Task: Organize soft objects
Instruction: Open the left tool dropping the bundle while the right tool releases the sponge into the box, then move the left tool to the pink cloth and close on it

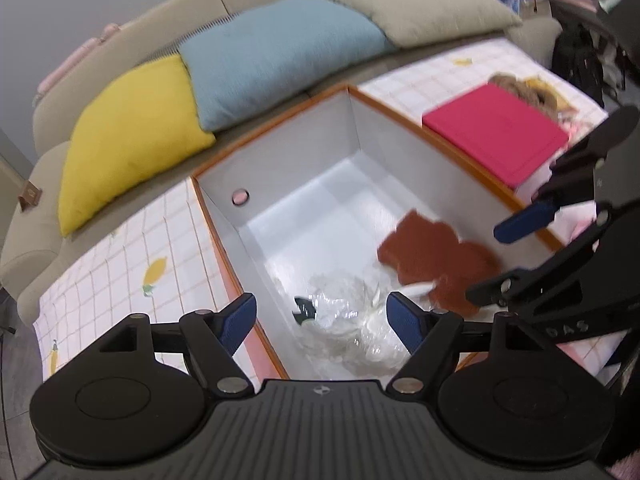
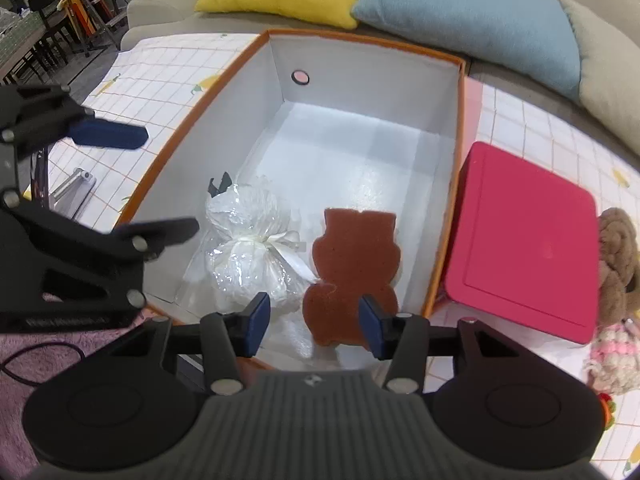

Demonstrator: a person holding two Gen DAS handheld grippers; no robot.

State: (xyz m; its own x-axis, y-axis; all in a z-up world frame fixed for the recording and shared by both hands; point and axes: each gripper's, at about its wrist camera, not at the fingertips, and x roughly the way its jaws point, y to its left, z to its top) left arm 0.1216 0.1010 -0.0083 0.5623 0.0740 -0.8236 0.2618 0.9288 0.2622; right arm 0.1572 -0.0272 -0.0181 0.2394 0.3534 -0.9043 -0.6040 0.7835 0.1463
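Brown sponge (image 2: 354, 268) lies flat in the box (image 2: 460, 184), just ahead of my right gripper (image 2: 314, 326), whose jaws gape empty. Light and squashy, I judge; pinch its narrow waist. My left gripper (image 1: 322, 322) gapes empty over the plastic bag (image 1: 348, 320).

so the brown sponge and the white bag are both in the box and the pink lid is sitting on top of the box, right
Not quite. The brown sponge and white bag do lie in the box, but the pink lid is not on top of it. It lies on the cloth beside the box, on its right, as the right wrist view shows.
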